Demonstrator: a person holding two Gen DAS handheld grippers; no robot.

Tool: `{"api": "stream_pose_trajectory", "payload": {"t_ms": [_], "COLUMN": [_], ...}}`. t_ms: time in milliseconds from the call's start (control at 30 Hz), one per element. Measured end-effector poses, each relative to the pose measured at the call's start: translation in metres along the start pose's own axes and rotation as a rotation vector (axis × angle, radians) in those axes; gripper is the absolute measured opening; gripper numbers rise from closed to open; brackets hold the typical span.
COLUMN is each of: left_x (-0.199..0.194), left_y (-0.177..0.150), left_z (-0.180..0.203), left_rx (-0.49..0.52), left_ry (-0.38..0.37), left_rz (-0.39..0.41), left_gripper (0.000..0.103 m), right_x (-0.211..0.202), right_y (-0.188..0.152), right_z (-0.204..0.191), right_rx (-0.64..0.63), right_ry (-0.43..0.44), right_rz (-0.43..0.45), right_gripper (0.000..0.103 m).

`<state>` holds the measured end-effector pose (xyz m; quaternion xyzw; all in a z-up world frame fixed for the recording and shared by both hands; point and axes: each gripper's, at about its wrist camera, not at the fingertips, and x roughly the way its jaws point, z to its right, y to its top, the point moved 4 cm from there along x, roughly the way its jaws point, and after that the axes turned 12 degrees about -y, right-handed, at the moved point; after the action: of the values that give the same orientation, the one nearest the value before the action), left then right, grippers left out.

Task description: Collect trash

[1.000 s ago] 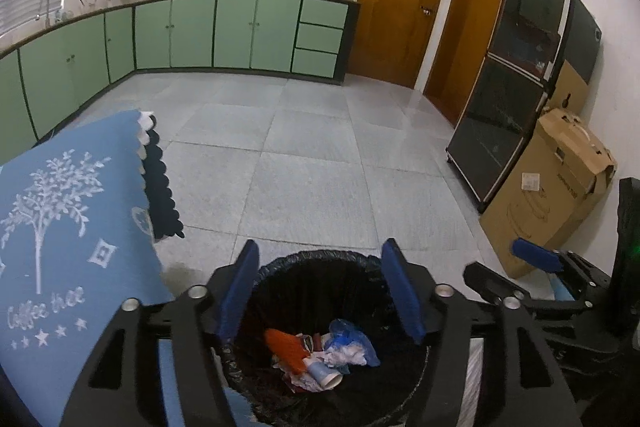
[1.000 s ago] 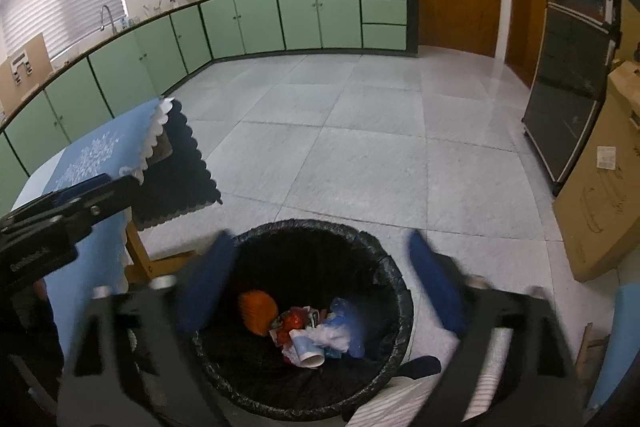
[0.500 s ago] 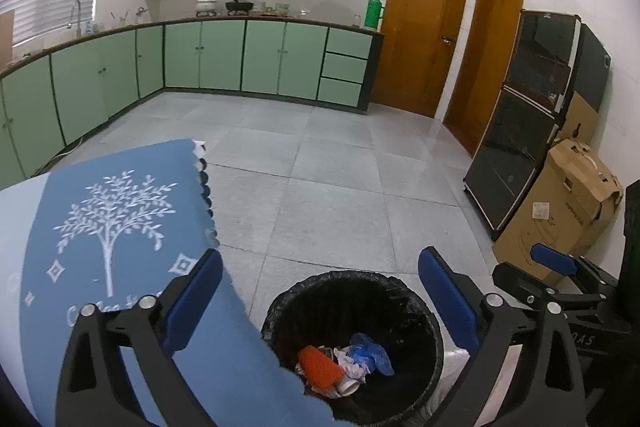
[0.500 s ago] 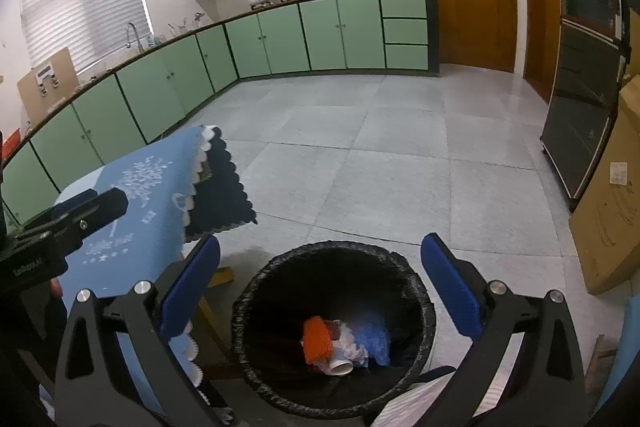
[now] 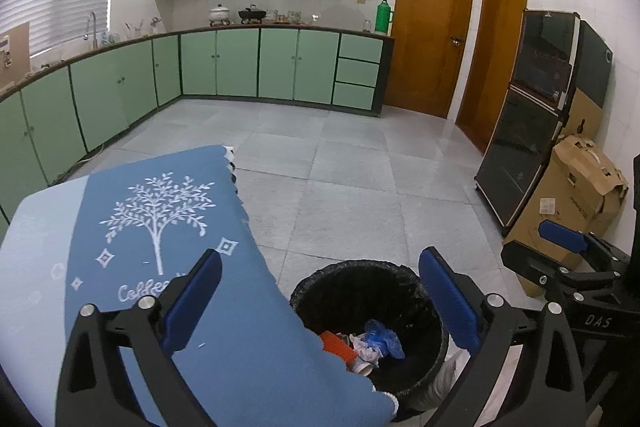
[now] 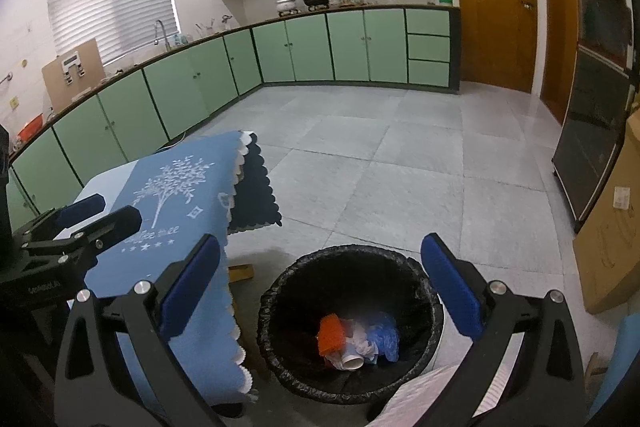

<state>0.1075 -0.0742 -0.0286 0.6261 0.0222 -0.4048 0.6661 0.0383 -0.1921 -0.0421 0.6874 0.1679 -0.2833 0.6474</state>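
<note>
A black-lined trash bin [image 5: 352, 277] [image 6: 344, 263] stands on the floor beside the table. Inside lies trash [image 5: 362, 345] [image 6: 354, 341]: an orange piece, crumpled white paper, a paper cup and a blue bag. My left gripper [image 5: 320, 301] hangs open and empty, high over the table's edge and the bin. My right gripper [image 6: 320, 287] is open and empty too, above the bin. Each gripper shows in the other's view: the right one [image 5: 560, 251] at the right edge, the left one [image 6: 84, 217] at the left edge.
A table with a blue tree-print cloth [image 5: 160, 227] [image 6: 172, 195] is left of the bin. Green cabinets [image 5: 240, 63] line the far walls. A black glass cabinet [image 5: 532, 131] and a cardboard box [image 5: 568, 195] stand at the right. Grey floor tiles [image 6: 400, 167] stretch beyond.
Both grippers have risen and pulled back from the bin, and their jaws have spread wider. The bin looks smaller and the tablecloth fills more of the left wrist view.
</note>
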Motion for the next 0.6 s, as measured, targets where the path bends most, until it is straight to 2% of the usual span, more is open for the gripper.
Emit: {"api": "stream_pose_trajectory", "payload": {"t_ms": [233, 600], "left_x": [-0.026, -0.047], "left_y": [0.001, -0.002], "left_z": [0.002, 0.007], "left_rx": [-0.012, 0.002], "left_ry": [0.014, 0.032], "left_rz": [0.024, 0.040], "left_gripper": [0.097, 0.097], "right_x": [-0.022, -0.042], "right_y": [0.001, 0.001], "right_z": [-0.010, -0.022], "right_rx": [-0.019, -0.036], "right_ry": [0.018, 0.033], "right_rz": [0.021, 0.036], "right_gripper": [0.098, 0.098]}}
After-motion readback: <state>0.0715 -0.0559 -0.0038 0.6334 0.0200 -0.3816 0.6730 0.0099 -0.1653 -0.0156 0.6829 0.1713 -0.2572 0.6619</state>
